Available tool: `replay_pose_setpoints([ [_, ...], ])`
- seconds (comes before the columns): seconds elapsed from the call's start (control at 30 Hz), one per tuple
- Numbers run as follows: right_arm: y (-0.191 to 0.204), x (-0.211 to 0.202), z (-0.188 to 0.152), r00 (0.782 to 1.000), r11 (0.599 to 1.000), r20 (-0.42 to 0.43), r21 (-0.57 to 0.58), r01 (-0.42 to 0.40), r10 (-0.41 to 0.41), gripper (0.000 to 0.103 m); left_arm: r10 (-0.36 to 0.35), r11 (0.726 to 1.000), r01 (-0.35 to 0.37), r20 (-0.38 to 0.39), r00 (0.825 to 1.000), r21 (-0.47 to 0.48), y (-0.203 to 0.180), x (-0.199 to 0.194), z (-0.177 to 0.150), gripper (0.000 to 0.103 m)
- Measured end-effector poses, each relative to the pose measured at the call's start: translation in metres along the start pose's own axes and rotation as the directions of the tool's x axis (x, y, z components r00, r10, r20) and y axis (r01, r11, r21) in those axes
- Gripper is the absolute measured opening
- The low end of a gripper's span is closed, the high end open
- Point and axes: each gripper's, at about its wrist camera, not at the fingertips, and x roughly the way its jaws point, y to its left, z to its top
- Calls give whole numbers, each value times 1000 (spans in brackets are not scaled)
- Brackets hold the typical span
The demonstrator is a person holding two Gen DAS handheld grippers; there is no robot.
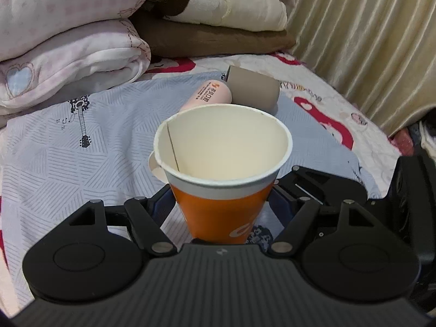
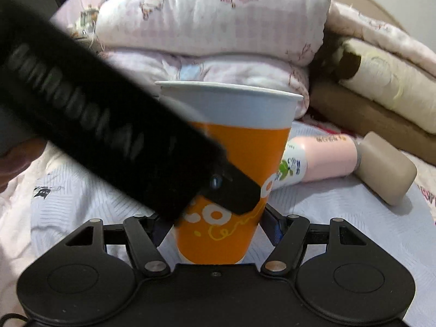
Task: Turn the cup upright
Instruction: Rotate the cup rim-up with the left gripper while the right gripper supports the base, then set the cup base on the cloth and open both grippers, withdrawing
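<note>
An orange paper cup (image 1: 223, 190) with a white rim stands upright, mouth up, on a grey-blue cloth (image 1: 68, 163) on the bed. My left gripper (image 1: 222, 204) is closed on its lower body, one finger on each side. In the right wrist view the same cup (image 2: 239, 169) stands between my right gripper's (image 2: 218, 226) fingers, which also press its lower sides. The left gripper's body (image 2: 109, 141) crosses that view in front of the cup. The cup's rim is dented on its left side.
A pink bottle (image 1: 209, 95) with a taupe cap (image 1: 253, 90) lies on its side behind the cup; it also shows in the right wrist view (image 2: 321, 158). Folded quilts (image 1: 68, 62) are stacked at the back. A curtain (image 1: 368, 41) hangs at the right.
</note>
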Motion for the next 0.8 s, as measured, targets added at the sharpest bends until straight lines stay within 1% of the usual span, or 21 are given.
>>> replay_pose_setpoints([
  [0.07, 0, 3, -4, 999, 999, 30, -23, 29, -28, 73, -19, 1000, 19, 14, 1000, -1, 2, 0, -1, 74],
  [0.13, 6, 9, -6, 996, 996, 65, -65, 68, -64, 73, -14, 1000, 14, 26, 1000, 16, 1, 0, -3, 74],
  [0.23, 2, 13, -9, 993, 997, 95, -42, 69, -65, 73, -2, 999, 0, 48, 999, 45, -5, 3, -6, 74],
  [0.3, 1, 16, -12, 989, 994, 119, -52, 99, -92, 73, 4, 998, -8, 62, 998, 59, -8, 4, -7, 74],
  [0.4, -9, 21, -15, 988, 996, 127, -3, 91, -90, 73, -12, 998, 7, 75, 997, 56, -11, 6, -7, 74],
  [0.5, -18, 18, -18, 986, 996, 143, 56, 72, -79, 73, -25, 999, 23, 55, 998, 46, -13, 10, -9, 74],
  [0.6, -20, 18, -16, 985, 993, 149, 100, 70, -84, 74, -6, 998, 2, 58, 998, 58, -19, 12, -12, 74],
  [0.7, -27, 21, -12, 985, 989, 153, 135, 61, -82, 77, 18, 997, -23, 66, 998, 78, -23, 12, -16, 76],
  [0.77, -28, 20, -11, 984, 988, 151, 136, 70, -90, 86, 26, 997, -31, 65, 998, 69, -23, 11, -17, 77],
  [0.8, -27, 19, -12, 984, 988, 152, 131, 79, -99, 87, 28, 998, -32, 67, 997, 59, -22, 10, -17, 77],
])
